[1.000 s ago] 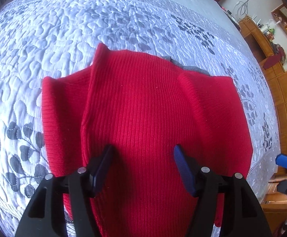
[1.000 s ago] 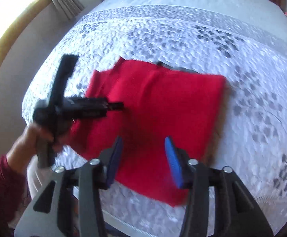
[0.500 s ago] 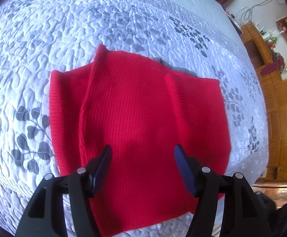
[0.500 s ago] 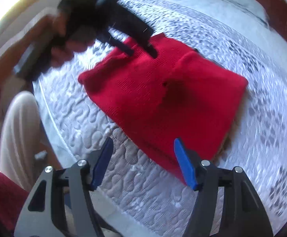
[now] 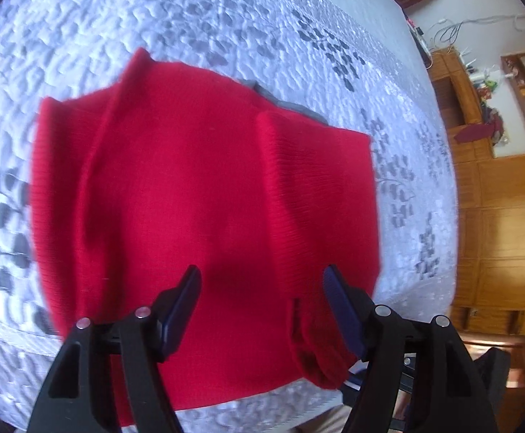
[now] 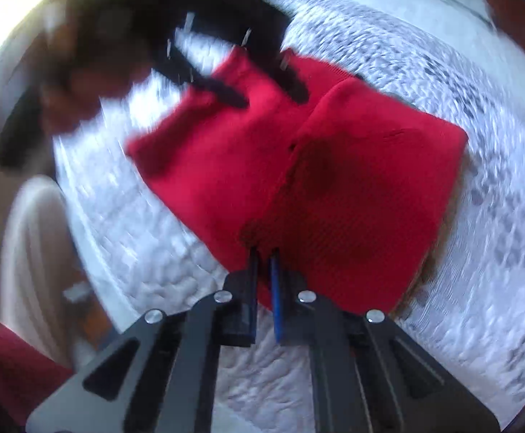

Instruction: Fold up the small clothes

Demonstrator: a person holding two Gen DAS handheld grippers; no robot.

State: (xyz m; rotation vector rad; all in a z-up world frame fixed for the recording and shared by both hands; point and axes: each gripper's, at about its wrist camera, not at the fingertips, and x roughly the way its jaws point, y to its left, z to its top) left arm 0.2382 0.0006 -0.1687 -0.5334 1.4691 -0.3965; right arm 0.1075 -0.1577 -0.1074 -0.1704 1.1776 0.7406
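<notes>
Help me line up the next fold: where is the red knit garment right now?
The red knit garment lies on the quilted bedspread near its edge, under the open left gripper; the right gripper pinches its near hem.

Ahead of the left gripper (image 5: 262, 299), whose jaws stand wide apart, the red knit garment (image 5: 197, 195) lies with raised folds left and right. Beyond it the quilted bedspread (image 5: 226, 18) is bare. The right gripper (image 6: 264, 263), pinched on the garment's near edge, has bare quilt on both sides; the left gripper blocks its far left.
</notes>
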